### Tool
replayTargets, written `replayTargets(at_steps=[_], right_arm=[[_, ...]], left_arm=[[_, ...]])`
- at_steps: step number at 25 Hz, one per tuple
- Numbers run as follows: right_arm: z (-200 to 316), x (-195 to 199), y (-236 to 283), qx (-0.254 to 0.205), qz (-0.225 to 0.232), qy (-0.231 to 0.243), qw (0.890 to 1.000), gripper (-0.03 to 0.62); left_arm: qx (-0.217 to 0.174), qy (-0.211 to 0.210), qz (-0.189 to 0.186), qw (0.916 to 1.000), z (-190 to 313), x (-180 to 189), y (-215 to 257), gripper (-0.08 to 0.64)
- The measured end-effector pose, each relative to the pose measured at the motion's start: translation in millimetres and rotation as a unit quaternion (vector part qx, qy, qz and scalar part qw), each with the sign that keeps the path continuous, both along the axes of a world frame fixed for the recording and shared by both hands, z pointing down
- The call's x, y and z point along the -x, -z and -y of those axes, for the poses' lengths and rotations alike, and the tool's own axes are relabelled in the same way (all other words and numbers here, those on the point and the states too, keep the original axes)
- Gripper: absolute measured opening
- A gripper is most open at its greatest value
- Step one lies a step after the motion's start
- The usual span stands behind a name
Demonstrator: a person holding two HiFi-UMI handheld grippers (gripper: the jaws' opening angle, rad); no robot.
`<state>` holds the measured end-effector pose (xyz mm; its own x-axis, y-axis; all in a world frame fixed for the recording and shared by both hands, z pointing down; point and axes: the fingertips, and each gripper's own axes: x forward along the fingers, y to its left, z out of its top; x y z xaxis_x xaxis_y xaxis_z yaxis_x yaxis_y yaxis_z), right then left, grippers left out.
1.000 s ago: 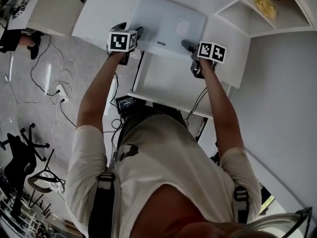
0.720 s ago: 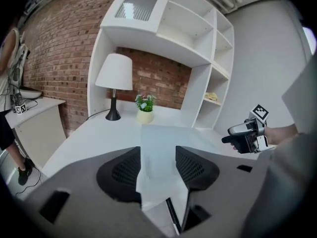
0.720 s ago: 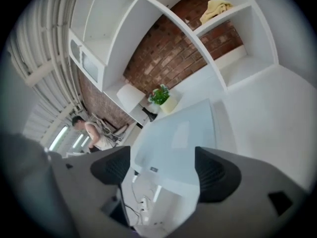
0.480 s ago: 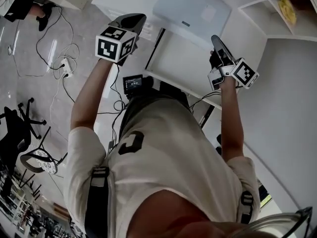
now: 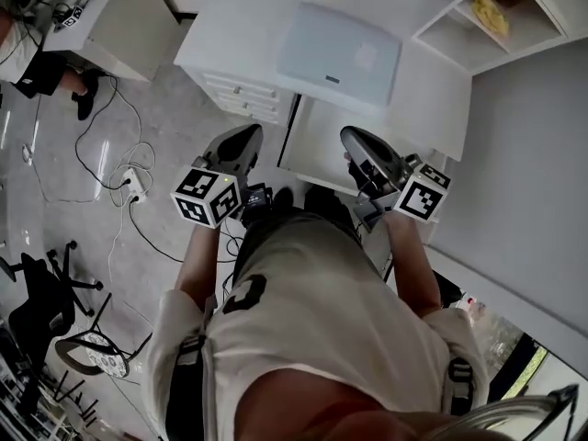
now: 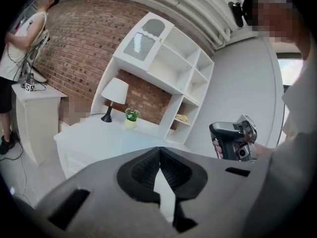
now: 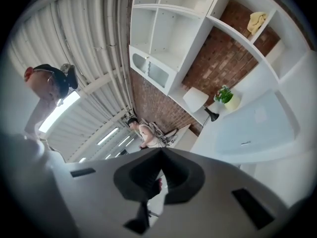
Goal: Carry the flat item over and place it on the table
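The flat item [image 5: 340, 55], a pale grey-blue slab, lies flat on the white table [image 5: 241, 28], with nothing touching it. Both grippers hang close to the person's body, well short of the table's front edge. The left gripper [image 5: 237, 145] is shut and empty, its marker cube below it. The right gripper [image 5: 364, 147] is shut too, with nothing between its pads. In the left gripper view the shut left gripper [image 6: 159, 151] points at the table [image 6: 84, 135], and the right gripper [image 6: 233, 140] shows beside it. The right gripper view has the right gripper [image 7: 161, 153] shut and the flat item [image 7: 252, 128] beyond it.
A white shelf unit [image 5: 501, 35] with a yellow thing [image 5: 489, 12] stands right of the table. A lamp [image 6: 113, 94] and a potted plant [image 6: 131, 117] sit at the table's back. Cables [image 5: 129, 168] trail over the floor at left, near a white cabinet [image 5: 115, 21] and another person [image 6: 17, 48].
Both grippers have let go of the flat item, shut, and drawn back toward the person's body. The flat item stays on the table.
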<state>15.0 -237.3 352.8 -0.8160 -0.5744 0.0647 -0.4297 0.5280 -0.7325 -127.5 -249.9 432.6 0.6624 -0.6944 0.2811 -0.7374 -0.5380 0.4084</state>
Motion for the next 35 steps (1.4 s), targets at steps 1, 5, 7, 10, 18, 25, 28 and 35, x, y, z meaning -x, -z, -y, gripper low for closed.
replayTargets(at_steps=[1, 5, 7, 10, 18, 25, 28, 35], right_arm=[[-7.6, 6.2, 0.5, 0.005, 0.007, 0.009, 1.000, 0.011], [-31.3, 31.0, 4.5, -0.002, -0.001, 0.037, 0.999, 0.011], [-45.1, 41.9, -0.2, -0.004, -0.013, 0.049, 0.999, 0.011], [-66.7, 55.4, -7.7, 0.002, -0.017, 0.070, 0.997, 0.011], [-98.8, 43.9, 15.7, -0.021, 0.028, 0.091, 0.995, 0.011], [-133.7, -3.1, 10.6, -0.002, 0.044, 0.072, 0.996, 0.011], [-148.1, -26.9, 5.1, 0.015, 0.048, 0.056, 0.997, 0.011], [-191.2, -59.9, 3.9, 0.024, 0.062, 0.028, 0.997, 0.011]], left_arm=[[0.003, -0.005, 0.000, 1.0000, -3.1, -1.0, -1.9, 0.020], [-0.027, -0.030, 0.019, 0.9990, 4.1, -2.7, 14.0, 0.020], [-0.046, -0.033, 0.023, 0.9981, 3.1, -1.8, 24.6, 0.020], [-0.058, -0.037, 0.025, 0.9973, -10.9, -0.8, 32.5, 0.020], [-0.059, -0.071, 0.017, 0.9955, -53.9, -29.6, 45.7, 0.020], [-0.066, -0.159, 0.030, 0.9846, -95.9, -105.2, 49.1, 0.020], [-0.066, -0.191, 0.044, 0.9784, -112.2, -126.9, 50.3, 0.020], [-0.041, -0.208, 0.030, 0.9768, -159.6, -164.5, 56.9, 0.020]])
